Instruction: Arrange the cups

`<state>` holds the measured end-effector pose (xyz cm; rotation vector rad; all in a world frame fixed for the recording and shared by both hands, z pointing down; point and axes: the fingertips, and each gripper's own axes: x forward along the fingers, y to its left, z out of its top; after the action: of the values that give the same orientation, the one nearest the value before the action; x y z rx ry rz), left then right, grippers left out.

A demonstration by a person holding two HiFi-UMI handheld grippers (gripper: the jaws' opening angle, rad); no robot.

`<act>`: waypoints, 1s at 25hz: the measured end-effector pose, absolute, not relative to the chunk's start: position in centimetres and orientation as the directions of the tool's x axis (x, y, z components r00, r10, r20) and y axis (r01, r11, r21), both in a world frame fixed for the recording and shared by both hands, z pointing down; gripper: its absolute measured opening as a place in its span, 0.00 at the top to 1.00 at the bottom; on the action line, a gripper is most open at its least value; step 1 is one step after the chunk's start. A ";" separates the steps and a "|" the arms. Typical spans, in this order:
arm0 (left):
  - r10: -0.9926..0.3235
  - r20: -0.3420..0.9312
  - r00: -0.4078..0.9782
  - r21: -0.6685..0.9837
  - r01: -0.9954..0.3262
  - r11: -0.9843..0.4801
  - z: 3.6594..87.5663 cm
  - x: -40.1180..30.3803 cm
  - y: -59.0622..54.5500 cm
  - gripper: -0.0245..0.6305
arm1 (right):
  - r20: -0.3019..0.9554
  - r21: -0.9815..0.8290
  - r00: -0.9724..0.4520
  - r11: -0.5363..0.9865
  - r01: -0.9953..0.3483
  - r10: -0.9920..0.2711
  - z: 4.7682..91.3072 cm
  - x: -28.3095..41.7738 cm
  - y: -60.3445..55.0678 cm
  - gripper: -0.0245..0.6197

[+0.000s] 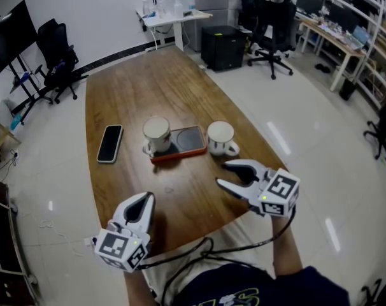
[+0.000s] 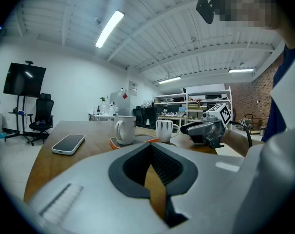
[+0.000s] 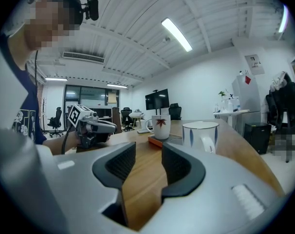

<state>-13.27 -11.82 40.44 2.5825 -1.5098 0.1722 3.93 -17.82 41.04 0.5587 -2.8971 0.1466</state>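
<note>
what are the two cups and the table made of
Left cup and right cup: probably glazed ceramic, being white, glossy and thick-walled. Table: wood or wood veneer, brown with visible grain and a soft sheen; the pictures do not show which.

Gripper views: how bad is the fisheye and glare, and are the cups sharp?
Left gripper view: strong fisheye, dark corners, ceiling light bright but contained, cup on the orange pad sharp. Right gripper view: same bend, blue-striped cup crisp. Head view: light streaks on the floor.
</note>
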 end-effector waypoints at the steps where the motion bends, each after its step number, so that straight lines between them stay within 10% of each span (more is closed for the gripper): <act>1: -0.856 0.172 0.488 0.067 -0.872 -0.484 40.4 -13.3 -11.8 0.96 | 0.211 -0.063 -0.908 0.922 -0.383 -0.363 41.2 4.1 -17.9 0.71; 12: -0.854 0.171 0.490 0.062 -0.871 -0.487 40.5 -13.2 -11.8 0.96 | 0.211 -0.061 -0.838 0.849 -0.525 -0.503 41.1 9.1 -20.2 0.68; 17: -0.856 0.172 0.488 0.064 -0.872 -0.484 40.4 -13.3 -11.8 0.96 | 0.253 -0.076 -0.819 0.834 -0.547 -0.514 41.6 9.7 -21.9 0.39; 25: -0.855 0.171 0.489 0.066 -0.872 -0.485 40.4 -13.3 -11.8 0.96 | 0.238 -0.070 -0.828 0.841 -0.537 -0.508 41.4 8.1 -24.8 0.33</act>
<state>-13.25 -11.81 40.42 2.5842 -1.5096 0.1726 8.14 -24.84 41.39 0.8075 -2.8097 0.1978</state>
